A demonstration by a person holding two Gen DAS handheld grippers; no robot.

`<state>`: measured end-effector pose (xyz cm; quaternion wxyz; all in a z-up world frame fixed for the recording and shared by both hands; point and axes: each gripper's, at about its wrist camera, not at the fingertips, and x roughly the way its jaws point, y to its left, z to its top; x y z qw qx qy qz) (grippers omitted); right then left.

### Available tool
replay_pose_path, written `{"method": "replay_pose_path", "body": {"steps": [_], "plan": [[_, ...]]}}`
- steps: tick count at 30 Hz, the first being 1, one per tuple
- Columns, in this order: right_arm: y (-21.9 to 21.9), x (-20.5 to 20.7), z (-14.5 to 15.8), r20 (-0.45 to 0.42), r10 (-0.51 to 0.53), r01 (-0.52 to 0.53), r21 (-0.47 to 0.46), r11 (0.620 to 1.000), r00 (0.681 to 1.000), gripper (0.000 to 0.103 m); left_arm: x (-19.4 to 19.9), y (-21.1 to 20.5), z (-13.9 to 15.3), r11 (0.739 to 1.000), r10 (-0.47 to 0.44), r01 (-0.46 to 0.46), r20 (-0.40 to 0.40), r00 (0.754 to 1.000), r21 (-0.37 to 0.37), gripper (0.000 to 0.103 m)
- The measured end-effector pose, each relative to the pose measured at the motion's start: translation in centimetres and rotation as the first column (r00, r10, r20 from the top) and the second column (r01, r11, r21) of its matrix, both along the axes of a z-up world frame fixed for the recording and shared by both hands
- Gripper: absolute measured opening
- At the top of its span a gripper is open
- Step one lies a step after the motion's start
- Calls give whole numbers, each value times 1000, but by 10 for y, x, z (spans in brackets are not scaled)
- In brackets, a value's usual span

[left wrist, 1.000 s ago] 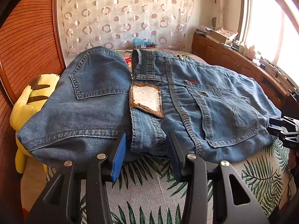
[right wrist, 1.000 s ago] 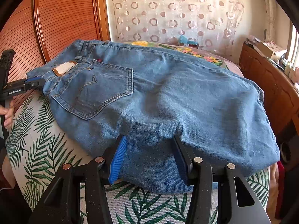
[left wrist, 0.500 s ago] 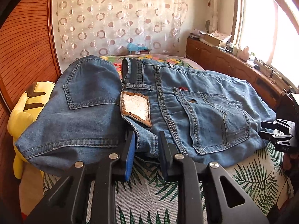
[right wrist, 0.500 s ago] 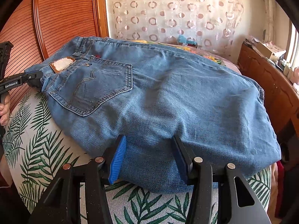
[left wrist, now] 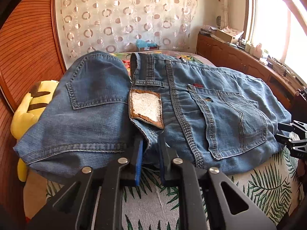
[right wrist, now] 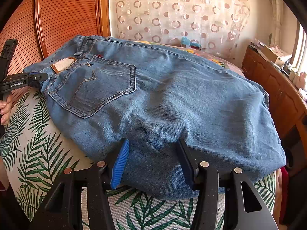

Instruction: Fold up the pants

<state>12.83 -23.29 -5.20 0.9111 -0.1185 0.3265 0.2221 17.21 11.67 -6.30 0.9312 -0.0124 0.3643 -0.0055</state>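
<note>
Blue jeans (left wrist: 211,103) lie folded on a bed with a palm-leaf cover, back pockets and a brown leather waist patch (left wrist: 145,107) facing up. My left gripper (left wrist: 151,153) is shut on the waistband edge just below the patch. In the right wrist view the jeans (right wrist: 172,99) spread across the bed, and my right gripper (right wrist: 153,159) is open, its fingers straddling the near folded edge of the denim. The left gripper (right wrist: 36,78) shows at the far left of that view, at the waistband.
A yellow plush toy (left wrist: 32,103) lies left of the jeans against the wooden headboard (left wrist: 23,48). A wooden cabinet (left wrist: 239,61) with clutter runs along the right under the window. The palm-leaf bedcover (right wrist: 34,134) shows in front of the jeans.
My left gripper has moved in and closed on the waistband edge under the patch. The right gripper has stayed open at the near edge of the denim.
</note>
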Motion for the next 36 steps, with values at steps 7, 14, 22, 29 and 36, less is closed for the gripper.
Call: {"method": "replay_pose_path", "body": {"steps": [7, 14, 22, 29, 36], "plan": [[-5, 3, 1, -5, -15, 15, -1, 1000, 1000, 61, -8, -5, 20, 1000, -4, 4, 52, 999, -16, 9], [-10, 2, 5, -1, 2, -2, 30, 1000, 1000, 64, -7, -21, 38, 999, -40, 40, 100, 994, 4, 5], [6, -1, 4, -16, 101, -102, -60, 993, 995, 75, -11, -18, 39, 999, -48, 46, 109, 993, 16, 5], [18, -3, 4, -7, 136, -136, -116, 984, 991, 78, -12, 0, 18, 1000, 5, -5, 57, 998, 5, 45], [22, 11, -2, -2, 135, -134, -137, 981, 991, 84, -4, 8, -3, 1000, 3, -4, -6, 1000, -29, 42]]}}
